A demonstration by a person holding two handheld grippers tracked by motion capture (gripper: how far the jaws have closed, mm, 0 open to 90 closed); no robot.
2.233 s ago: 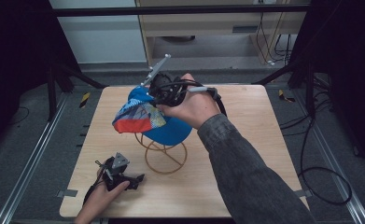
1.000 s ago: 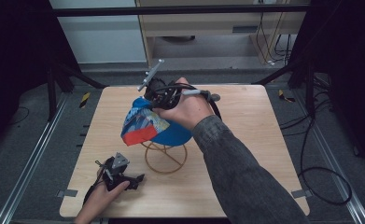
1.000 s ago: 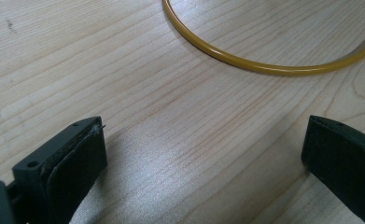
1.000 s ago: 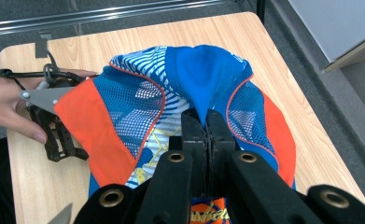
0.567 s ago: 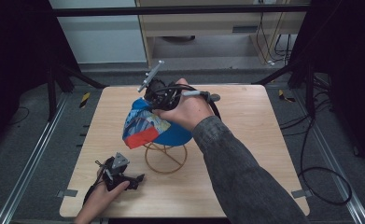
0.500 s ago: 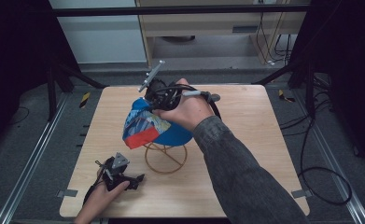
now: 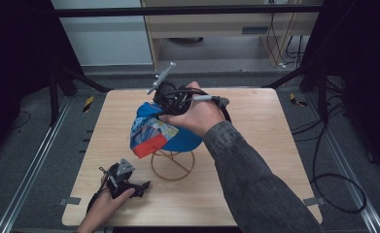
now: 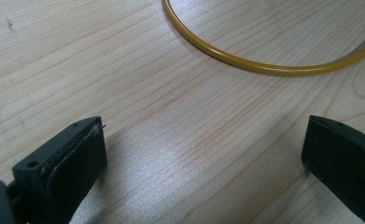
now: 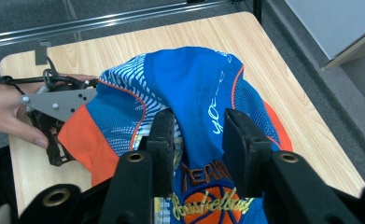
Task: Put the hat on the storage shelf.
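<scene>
Blue cap (image 7: pixel 165 131) now lower on stand; right gripper (image 9: pixel 196 133) opening, fold between, unclamped.

Directly under the right gripper (image 9: pixel 194 140) the blue cap (image 7: pixel 165 131) blocks any descent, draped over the yellow wire stand (image 7: pixel 173 165). Bare table (image 7: pixel 255 145) lies open to its right. Ahead of the left gripper (image 8: pixel 203 154), the stand's ring bars the way.

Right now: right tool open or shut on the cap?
Open, just been opening: right tool straddles a fold of the cap, gaps showing beside both pads.
</scene>
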